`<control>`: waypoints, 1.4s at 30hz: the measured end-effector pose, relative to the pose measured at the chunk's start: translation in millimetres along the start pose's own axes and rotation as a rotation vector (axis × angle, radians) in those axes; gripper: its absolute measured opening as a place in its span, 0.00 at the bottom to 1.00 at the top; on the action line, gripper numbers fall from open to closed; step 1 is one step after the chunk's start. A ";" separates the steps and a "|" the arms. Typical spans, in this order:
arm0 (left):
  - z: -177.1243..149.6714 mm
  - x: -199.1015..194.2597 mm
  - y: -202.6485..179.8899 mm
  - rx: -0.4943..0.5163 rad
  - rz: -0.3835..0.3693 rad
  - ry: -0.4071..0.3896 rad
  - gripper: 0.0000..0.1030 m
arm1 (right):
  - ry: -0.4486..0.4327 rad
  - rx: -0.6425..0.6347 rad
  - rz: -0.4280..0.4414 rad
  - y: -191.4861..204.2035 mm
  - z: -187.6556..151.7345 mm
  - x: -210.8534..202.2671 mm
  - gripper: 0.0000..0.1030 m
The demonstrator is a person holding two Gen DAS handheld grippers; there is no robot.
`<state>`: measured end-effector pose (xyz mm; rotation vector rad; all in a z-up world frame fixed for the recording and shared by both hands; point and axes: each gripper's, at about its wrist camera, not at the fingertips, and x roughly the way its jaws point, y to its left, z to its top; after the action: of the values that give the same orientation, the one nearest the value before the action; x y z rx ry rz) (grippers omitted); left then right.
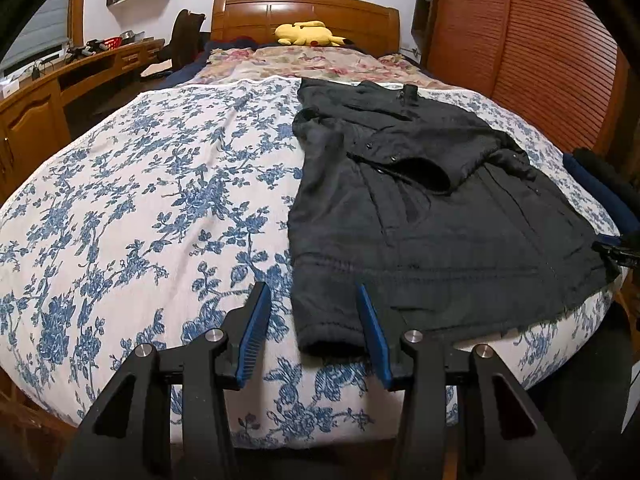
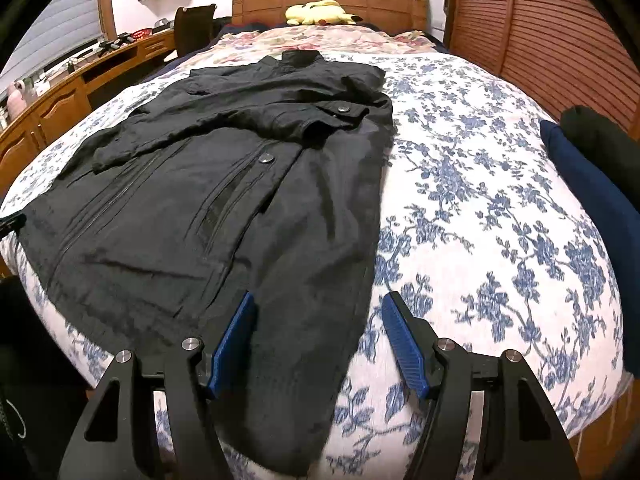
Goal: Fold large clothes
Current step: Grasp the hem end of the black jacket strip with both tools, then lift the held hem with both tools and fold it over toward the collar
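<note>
**Jacket spread flat, both tongs spread wide at its near hem**

The left tongs (image 1: 312,324) hang released over the near edge of the bed (image 1: 140,200), the fingers apart and gripping nothing. They straddle the near left corner of the jacket (image 1: 400,220), where a padded cuff ends in a soft rolled edge; that placing suggests a grab at this corner for the next fold. The jacket lies on the bed, collar toward the far headboard (image 1: 304,12), hem toward the near edge, laid out lengthwise so that both sides can be reached from the foot. It is black, matte and slightly crinkled, likely a thin quilted shell, with snap buttons, a zip line and a slit pocket. One sleeve is crossed over the chest, so folding appears to be underway. The bedcover is a pale woven cloth with blue flower sprays, lightly rumpled. The right tongs (image 2: 318,312) are likewise released and empty, set over the jacket's (image 2: 200,220) near right edge, which droops over the bed's (image 2: 500,200) rim.
</note>
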<state>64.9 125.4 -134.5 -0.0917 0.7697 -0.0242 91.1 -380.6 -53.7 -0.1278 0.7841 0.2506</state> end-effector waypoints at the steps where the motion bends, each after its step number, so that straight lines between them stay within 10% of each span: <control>1: -1.0 -0.3 -0.6 0.002 -0.001 0.000 0.46 | 0.001 -0.003 0.001 2.0 -2.3 -1.4 0.66; 29: -7.3 -2.2 -4.1 -0.039 -0.045 -0.004 0.28 | 0.002 -0.001 0.064 7.0 -20.5 -8.5 0.66; 33: -1.3 -7.7 -7.3 -0.026 -0.037 -0.021 0.12 | -0.022 0.034 0.148 0.3 -15.3 -12.2 0.22; 42: 35.0 -69.5 -28.2 0.028 -0.052 -0.161 0.05 | -0.175 0.047 0.218 -12.0 16.4 -58.6 0.13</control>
<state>39.7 103.8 -58.7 -0.0857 0.6061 -0.0763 65.7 -399.1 -0.2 0.0247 0.6296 0.4432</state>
